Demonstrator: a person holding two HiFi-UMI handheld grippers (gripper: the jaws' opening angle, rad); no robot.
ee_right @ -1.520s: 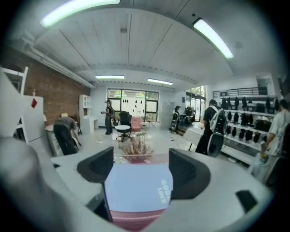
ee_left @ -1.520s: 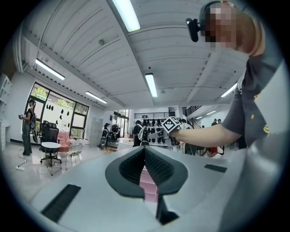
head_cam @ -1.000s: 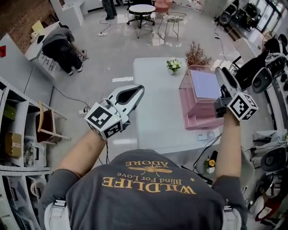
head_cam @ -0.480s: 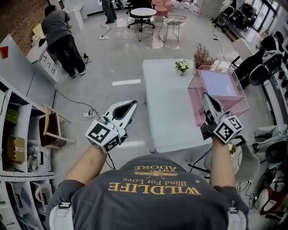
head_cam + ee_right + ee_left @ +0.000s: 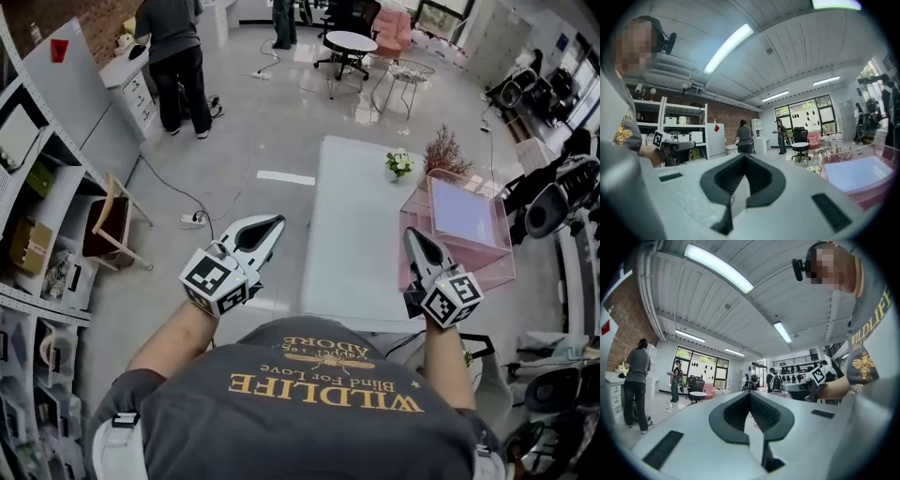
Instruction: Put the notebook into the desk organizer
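Both forearms reach forward. The left claw (image 5: pixel 272 223), closed and empty, points toward one o'clock. The right claw (image 5: pixel 412 232), likewise closed, points toward eleven.

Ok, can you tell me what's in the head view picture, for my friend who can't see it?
Seen from above, a person in a grey T-shirt holds the left gripper and right gripper, both shut and empty, near the closest end of a white table. On the table's right side a pink desk organizer holds a pale notebook.

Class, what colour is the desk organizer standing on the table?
The desk organizer is translucent pink, clearest in the head view.
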